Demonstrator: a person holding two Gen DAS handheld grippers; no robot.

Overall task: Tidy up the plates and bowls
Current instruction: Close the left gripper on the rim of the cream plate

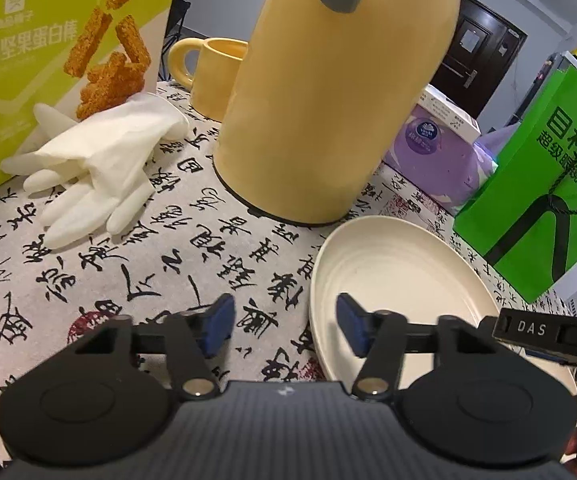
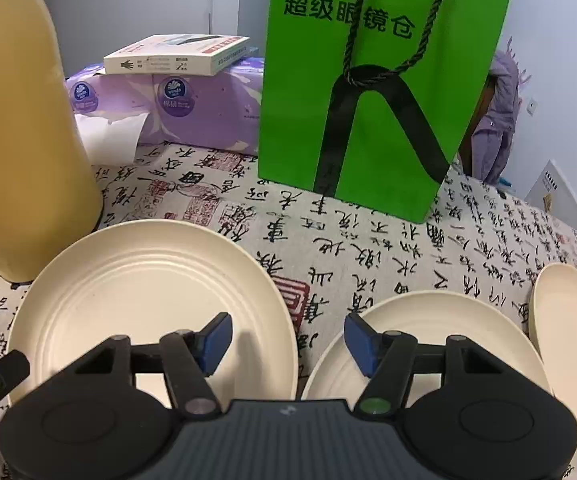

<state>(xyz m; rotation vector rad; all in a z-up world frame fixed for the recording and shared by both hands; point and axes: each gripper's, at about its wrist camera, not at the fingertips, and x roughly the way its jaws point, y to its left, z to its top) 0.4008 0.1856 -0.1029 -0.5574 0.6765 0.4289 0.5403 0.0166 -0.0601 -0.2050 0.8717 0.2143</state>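
Cream plates (image 2: 148, 280) are lying flat on the table (image 2: 368, 240), likely light, stiff, slick; grip at the raised rim. Left gripper (image 1: 284, 328) and right gripper (image 2: 288, 340) are hovering wide open, holding nothing.

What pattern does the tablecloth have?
The tablecloth is off-white with black calligraphy and red seal stamps; the right wrist view shows it best.

both grippers are held low and level, left gripper (image 1: 286, 326) and right gripper (image 2: 288, 338), each with jaws spread wide, gripping nothing.
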